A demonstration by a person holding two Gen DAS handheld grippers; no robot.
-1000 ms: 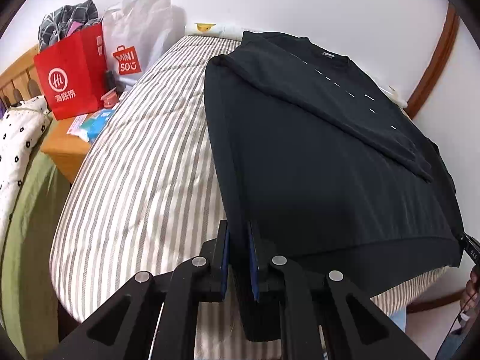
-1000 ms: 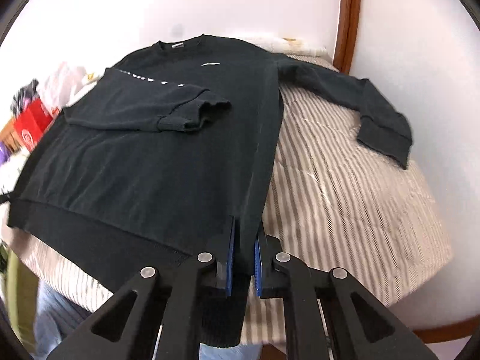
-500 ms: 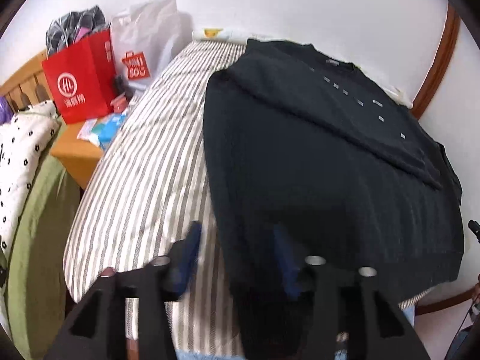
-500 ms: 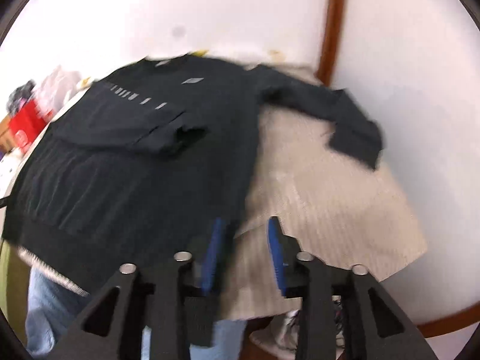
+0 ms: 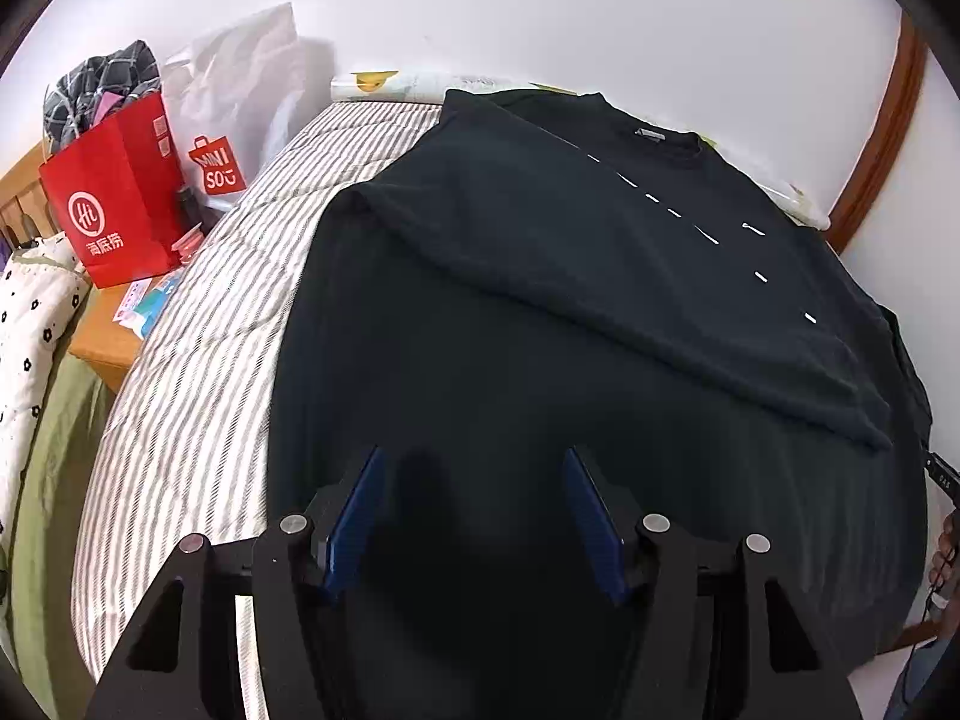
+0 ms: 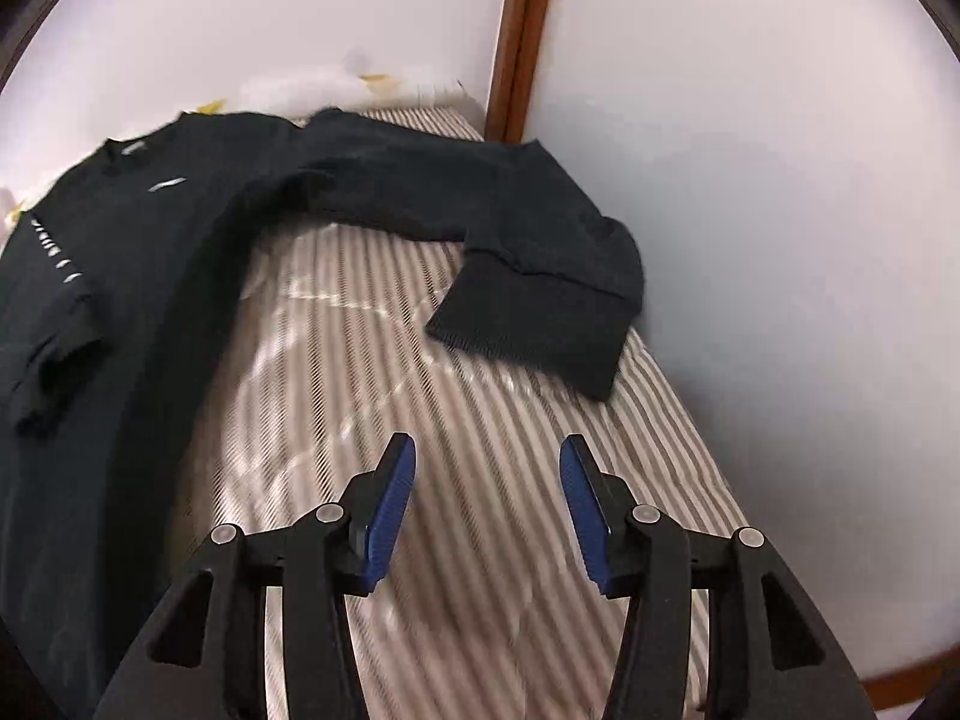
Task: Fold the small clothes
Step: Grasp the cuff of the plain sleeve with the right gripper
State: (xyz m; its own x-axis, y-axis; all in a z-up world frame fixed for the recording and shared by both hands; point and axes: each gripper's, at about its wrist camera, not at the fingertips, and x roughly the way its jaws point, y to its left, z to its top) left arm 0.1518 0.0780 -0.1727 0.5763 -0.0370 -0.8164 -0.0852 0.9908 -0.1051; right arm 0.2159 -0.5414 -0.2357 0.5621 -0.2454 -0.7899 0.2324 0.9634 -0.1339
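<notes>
A black long-sleeved sweatshirt [image 5: 540, 360] lies flat on a striped bed [image 5: 198, 372], neck at the far end. One sleeve [image 5: 630, 276] is folded across its chest. The other sleeve [image 6: 528, 252] stretches out over the striped cover toward the wall, its ribbed cuff [image 6: 528, 330] lying flat. My left gripper [image 5: 474, 504] is open and empty just above the sweatshirt's lower body. My right gripper [image 6: 486, 498] is open and empty above bare striped cover, short of the cuff, with the sweatshirt's side edge [image 6: 150, 360] to its left.
A red paper bag [image 5: 114, 204] and a white bag [image 5: 234, 120] stand on a wooden bedside table [image 5: 108, 336] left of the bed. A white wall [image 6: 780, 240] runs close along the bed's right side, with a brown wooden post [image 6: 516, 42] at the corner.
Both grippers were shut on the sweatshirt's hem corners and have let go and opened. The right gripper has swung right, toward the outstretched sleeve. The left has moved over the sweatshirt's body.
</notes>
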